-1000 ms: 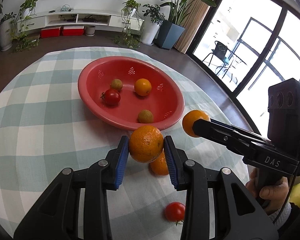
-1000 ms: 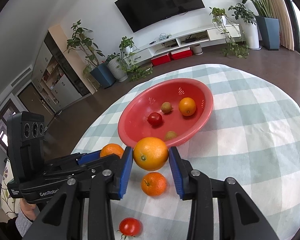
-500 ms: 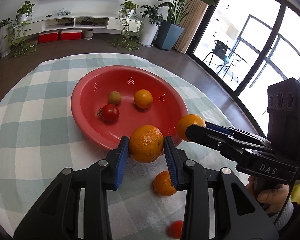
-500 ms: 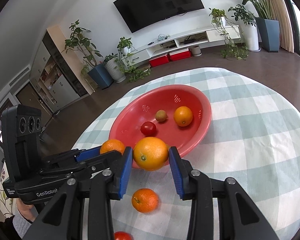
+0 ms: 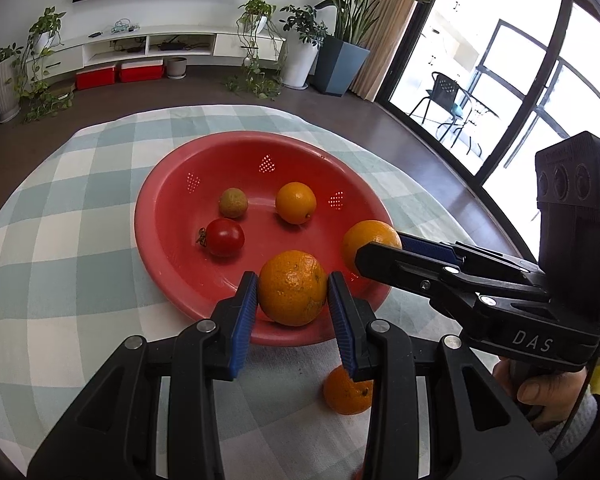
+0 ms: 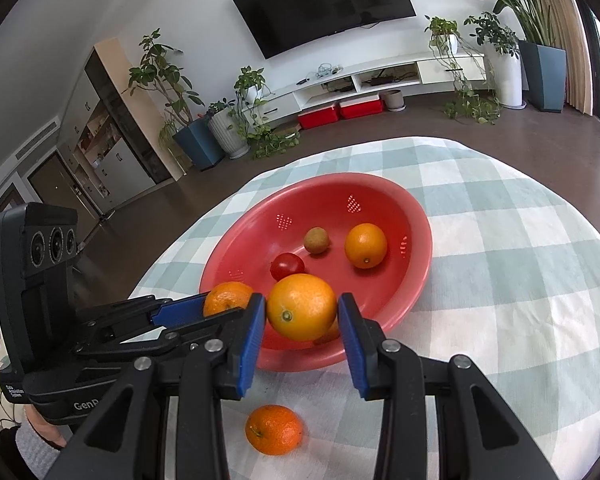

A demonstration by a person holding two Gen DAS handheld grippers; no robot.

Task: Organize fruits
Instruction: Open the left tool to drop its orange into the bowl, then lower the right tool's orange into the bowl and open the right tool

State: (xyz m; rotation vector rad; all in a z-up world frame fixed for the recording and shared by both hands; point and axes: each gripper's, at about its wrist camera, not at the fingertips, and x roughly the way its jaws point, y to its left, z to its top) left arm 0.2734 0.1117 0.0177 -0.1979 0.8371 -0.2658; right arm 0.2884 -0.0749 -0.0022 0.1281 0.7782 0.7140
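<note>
**Two oranges held over the red bowl**

We see the left gripper (image 5: pixel 293 292) clamped on a dimpled, rough-skinned orange (image 5: pixel 292 288), its ribbed blue pads pressing both sides. Our right gripper (image 6: pixel 302 314) squeezes a smoother, glossier orange (image 6: pixel 301 306) the same way. Both fruits hang above the near rim of the shallow red plastic bowl (image 5: pixel 168 248), perforated with small triangular hole patches. Inside lie a shiny tomato (image 5: pixel 223 237), a fuzzy brownish kiwi (image 5: pixel 233 202) and a small round orange (image 5: pixel 296 203). A mandarin (image 6: pixel 274 430) rests on the counter's soft checked cloth (image 6: pixel 520 280), just before the bowl.
</note>
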